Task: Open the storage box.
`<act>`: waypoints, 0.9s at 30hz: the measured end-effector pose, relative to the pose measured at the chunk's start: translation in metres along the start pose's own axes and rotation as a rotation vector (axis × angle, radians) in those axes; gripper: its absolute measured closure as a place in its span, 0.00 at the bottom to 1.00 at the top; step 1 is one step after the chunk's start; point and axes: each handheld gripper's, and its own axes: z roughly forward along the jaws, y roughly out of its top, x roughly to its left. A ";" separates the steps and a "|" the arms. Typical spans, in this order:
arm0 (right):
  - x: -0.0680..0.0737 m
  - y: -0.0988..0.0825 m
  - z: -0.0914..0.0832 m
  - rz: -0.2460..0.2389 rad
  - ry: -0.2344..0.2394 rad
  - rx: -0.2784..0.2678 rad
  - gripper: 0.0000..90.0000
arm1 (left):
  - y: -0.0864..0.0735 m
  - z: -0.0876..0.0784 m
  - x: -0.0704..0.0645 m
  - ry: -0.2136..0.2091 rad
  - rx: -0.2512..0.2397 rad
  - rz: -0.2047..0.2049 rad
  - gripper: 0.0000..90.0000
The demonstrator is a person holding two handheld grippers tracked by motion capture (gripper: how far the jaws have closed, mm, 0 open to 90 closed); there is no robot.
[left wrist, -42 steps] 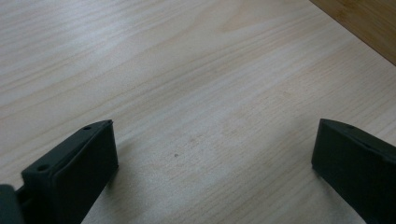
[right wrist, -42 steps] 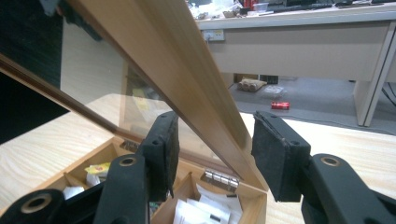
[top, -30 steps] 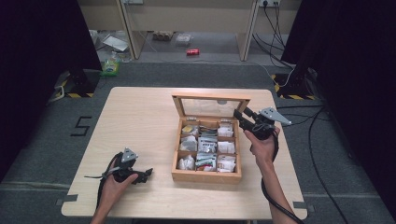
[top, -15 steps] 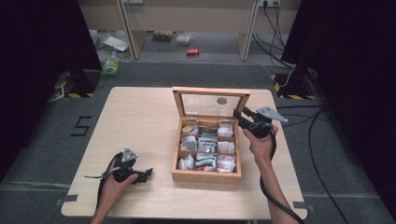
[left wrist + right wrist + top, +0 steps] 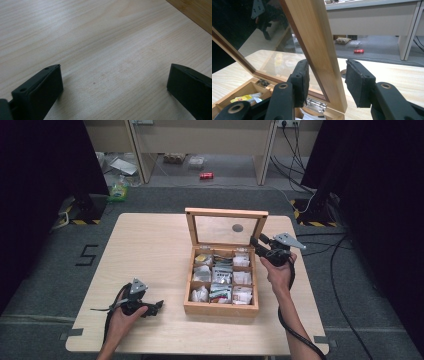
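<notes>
A wooden box (image 5: 220, 308) with several compartments of tea packets (image 5: 218, 274) stands right of the table's middle. Its glass-paned lid (image 5: 225, 212) is raised, nearly upright. My right gripper (image 5: 256, 243) is at the lid's right side rail (image 5: 324, 52), which passes between its jaws (image 5: 325, 66). The left pad (image 5: 303, 80) lies close against the rail. A gap shows between the rail and the right pad (image 5: 358, 85), so the gripper is open. My left gripper (image 5: 159, 306) rests low on the table (image 5: 105, 37) at the front left, open (image 5: 115, 72), with bare wood between its jaws.
The box's hinge (image 5: 314, 103) sits just below my right jaws. Beyond the table lie a grey floor, a red can (image 5: 206, 175), desk legs and cables (image 5: 295, 145). Bare tabletop (image 5: 150, 250) stretches left of the box.
The lid stands a little more upright than a second ago, and my right gripper has shifted slightly up and back with it. The left hand has kept still.
</notes>
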 end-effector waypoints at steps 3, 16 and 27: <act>-0.001 0.000 0.002 0.003 -0.004 -0.002 0.61 | 0.000 0.000 0.000 0.000 0.000 0.000 0.00; -0.004 -0.001 0.010 0.013 -0.017 0.001 0.61 | 0.000 0.000 0.000 0.000 0.001 0.001 0.00; -0.012 -0.011 0.017 0.037 -0.069 0.051 0.62 | 0.000 0.000 0.000 0.001 0.001 0.002 0.00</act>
